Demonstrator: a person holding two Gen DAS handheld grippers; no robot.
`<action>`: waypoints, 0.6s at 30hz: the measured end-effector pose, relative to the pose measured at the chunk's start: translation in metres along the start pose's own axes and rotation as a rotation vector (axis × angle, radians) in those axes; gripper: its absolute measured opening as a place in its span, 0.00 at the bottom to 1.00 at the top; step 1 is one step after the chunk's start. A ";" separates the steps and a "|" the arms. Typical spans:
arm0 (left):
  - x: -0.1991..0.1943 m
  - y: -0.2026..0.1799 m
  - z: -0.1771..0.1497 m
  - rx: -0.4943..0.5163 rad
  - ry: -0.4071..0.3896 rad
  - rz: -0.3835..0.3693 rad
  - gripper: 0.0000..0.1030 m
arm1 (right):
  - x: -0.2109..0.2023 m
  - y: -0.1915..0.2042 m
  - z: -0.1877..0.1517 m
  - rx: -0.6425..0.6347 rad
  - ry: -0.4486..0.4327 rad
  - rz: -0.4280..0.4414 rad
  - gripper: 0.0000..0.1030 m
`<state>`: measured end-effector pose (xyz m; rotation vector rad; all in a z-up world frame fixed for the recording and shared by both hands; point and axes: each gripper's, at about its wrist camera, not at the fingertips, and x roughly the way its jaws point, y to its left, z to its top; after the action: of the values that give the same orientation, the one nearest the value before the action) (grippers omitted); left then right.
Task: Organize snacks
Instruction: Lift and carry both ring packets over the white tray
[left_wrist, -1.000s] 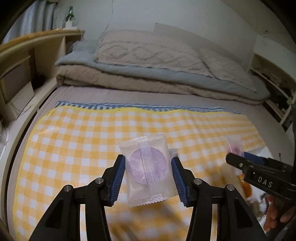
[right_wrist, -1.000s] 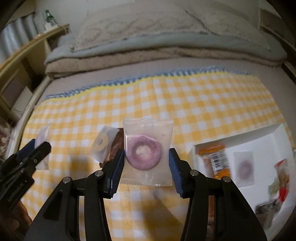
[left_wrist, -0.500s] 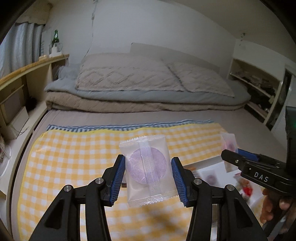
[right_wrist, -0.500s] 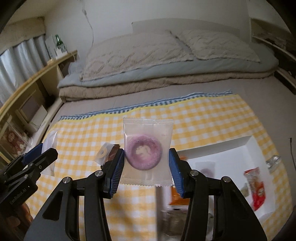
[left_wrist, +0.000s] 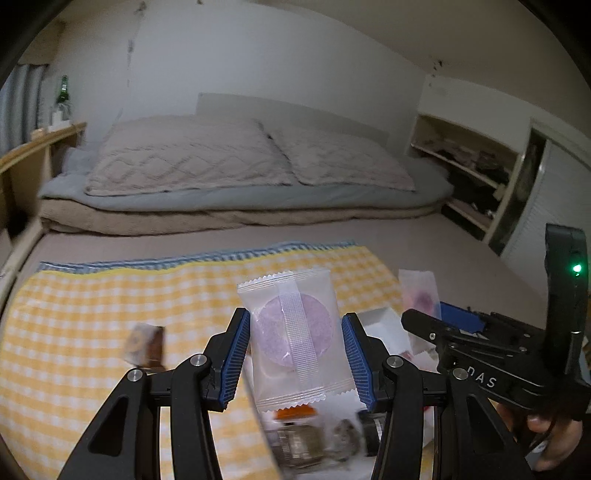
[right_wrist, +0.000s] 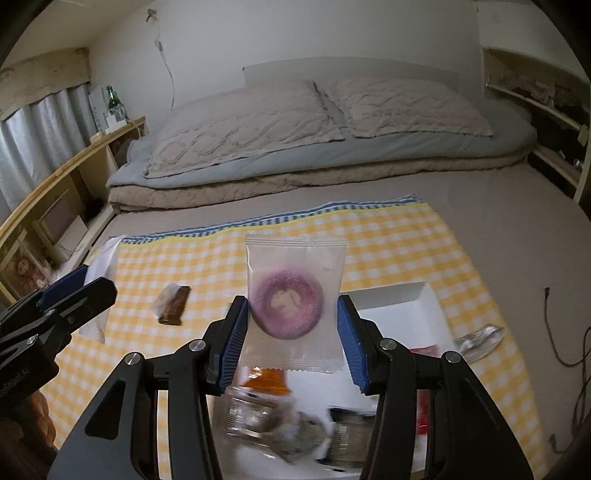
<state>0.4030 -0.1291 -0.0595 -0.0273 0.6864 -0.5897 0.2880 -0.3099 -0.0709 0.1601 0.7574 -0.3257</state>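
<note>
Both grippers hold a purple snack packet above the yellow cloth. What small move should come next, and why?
Probably lower the right gripper toward the white tray and let go there. Its purple ring packet hangs just above the tray, which already holds other snacks. The left gripper with its own packet could follow.

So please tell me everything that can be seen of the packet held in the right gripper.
The clear packet is a flat, frosted plastic pouch with crimped zigzag seals at top and bottom. Inside sits one purple ring-shaped snack, pale in its hole. It stands upright, facing the camera, held above the yellow checked cloth. The right gripper pinches its lower side edges between blue ribbed pads. Nothing else touches it. Its upper half rises free above the pads.
</note>
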 end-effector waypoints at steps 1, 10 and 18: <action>0.008 -0.005 -0.001 0.006 0.010 -0.004 0.48 | -0.001 -0.007 -0.001 0.002 0.000 -0.005 0.48; 0.090 -0.045 0.006 -0.015 0.123 -0.077 0.48 | 0.013 -0.074 -0.012 0.074 0.051 -0.042 0.48; 0.176 -0.047 -0.003 -0.103 0.285 -0.106 0.48 | 0.043 -0.118 -0.023 0.185 0.130 -0.041 0.48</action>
<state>0.4863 -0.2602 -0.1553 -0.0769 0.9970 -0.6670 0.2619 -0.4249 -0.1205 0.3430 0.8600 -0.4272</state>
